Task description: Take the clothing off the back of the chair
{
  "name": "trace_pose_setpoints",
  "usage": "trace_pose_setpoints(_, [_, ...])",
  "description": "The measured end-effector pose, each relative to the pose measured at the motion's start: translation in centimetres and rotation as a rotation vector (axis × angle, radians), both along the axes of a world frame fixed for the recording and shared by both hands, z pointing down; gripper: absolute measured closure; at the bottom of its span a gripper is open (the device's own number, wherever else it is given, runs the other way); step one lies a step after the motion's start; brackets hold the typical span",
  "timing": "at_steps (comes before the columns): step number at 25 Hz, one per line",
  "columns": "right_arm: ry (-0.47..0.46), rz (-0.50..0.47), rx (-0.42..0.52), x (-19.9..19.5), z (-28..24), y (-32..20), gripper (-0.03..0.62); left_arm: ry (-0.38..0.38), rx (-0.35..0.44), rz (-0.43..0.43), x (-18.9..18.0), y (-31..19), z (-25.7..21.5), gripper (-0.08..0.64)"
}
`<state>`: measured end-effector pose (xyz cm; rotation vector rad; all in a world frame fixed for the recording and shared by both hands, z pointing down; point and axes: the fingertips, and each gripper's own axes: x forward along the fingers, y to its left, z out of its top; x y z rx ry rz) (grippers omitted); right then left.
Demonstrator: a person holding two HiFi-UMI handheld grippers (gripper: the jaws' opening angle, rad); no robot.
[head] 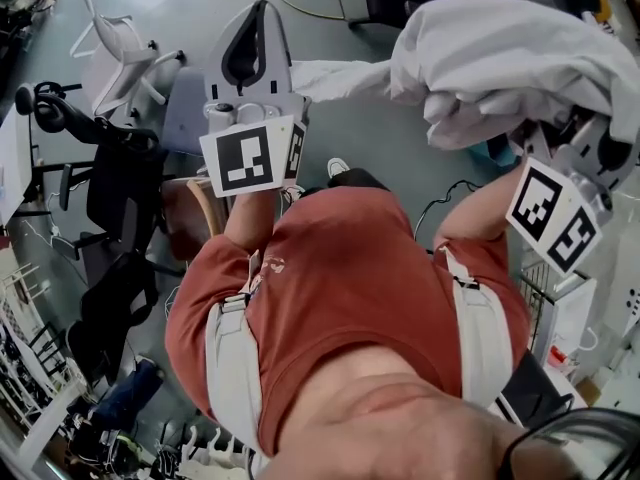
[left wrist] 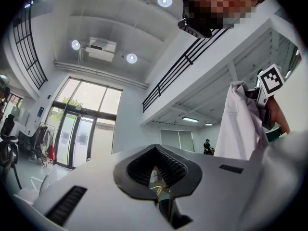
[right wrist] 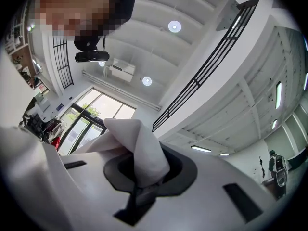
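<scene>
High at right, soft white clothing, crumpled into thick rounded folds, pinched between right gripper jaws; sleeve trailing toward left gripper, clenched on nothing.

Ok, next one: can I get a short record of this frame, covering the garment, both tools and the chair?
garment: white fabric garment, bunched, held up in the air
right tool: shut on a fold of the garment
left tool: jaws together, nothing between them
chair: brown chair with curved wooden back, partly hidden below the left tool; no clothing seen on it
</scene>
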<state>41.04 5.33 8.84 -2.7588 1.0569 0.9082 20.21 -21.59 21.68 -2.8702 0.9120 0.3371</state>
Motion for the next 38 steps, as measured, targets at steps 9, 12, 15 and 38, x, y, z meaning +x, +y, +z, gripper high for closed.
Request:
trace_pose_setpoints(9, [-0.063,-0.175,-0.138,-1.6,3.9,-6.6,0.54,-0.016,-0.012,-0.041,-1.2,-1.1,0.5,0.546])
trace_pose_setpoints(12, [-0.101,-0.264,-0.194,-3.3,6.3,-9.5,0.54,-0.019,-0.021,-0.061,-2.4,-1.4,0.9,0.546])
trace_pose_setpoints(15, [-0.132,-0.364,-0.24,-6.1,8.2,-13.1,0.54,-0.022,-0.021,-0.088,-3.7,-2.1,0.9,0.546])
trace_pose_setpoints(38, [-0.256,-0.709,-0.411,-19.2,20.3,-28.0,0.54,-0.154,-0.006,-0.431,-19.8,-5.9,7.2,0.546])
